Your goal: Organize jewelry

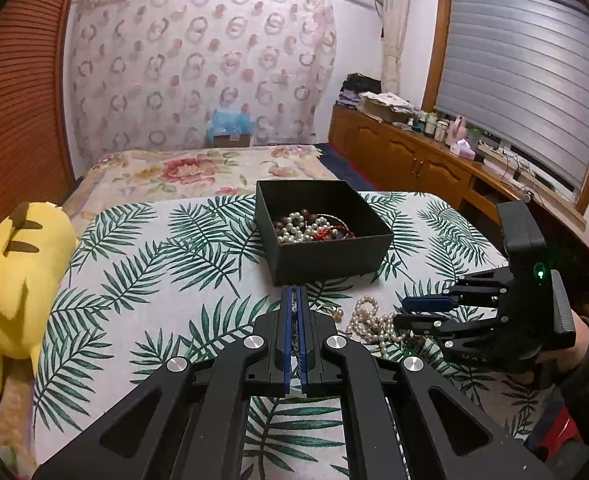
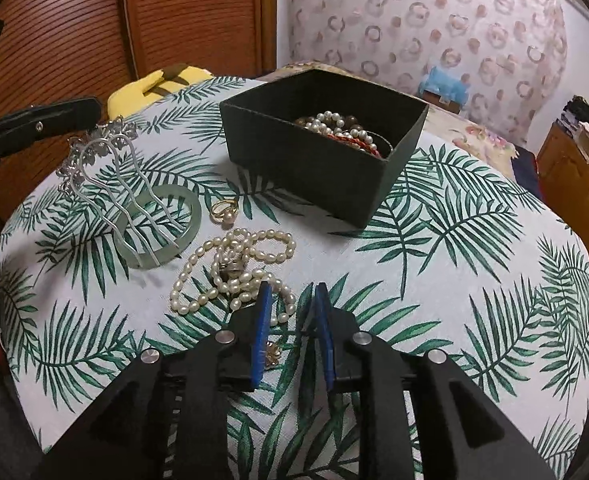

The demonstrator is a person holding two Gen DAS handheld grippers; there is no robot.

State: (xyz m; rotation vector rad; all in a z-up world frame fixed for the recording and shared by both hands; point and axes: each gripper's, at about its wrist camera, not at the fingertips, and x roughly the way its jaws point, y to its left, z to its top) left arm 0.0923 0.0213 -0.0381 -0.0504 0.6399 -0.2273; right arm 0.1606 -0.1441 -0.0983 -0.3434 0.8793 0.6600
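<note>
Our right hand-held gripper [image 2: 290, 300], jaws apart and empty, sits nearest the pearl necklace [image 2: 230, 268], which sprawls just ahead-left; the left hand-held gripper [image 1: 294, 300] is together.

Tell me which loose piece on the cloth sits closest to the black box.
The gold ring with a pearl: it lies just off the box front wall, while the jade bangle, hair comb and pearl necklace lie farther out.

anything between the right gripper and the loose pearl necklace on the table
Nothing visible. The right gripper has open jaws right at the near edge of the pearl necklace; only bare tablecloth lies between them.
</note>
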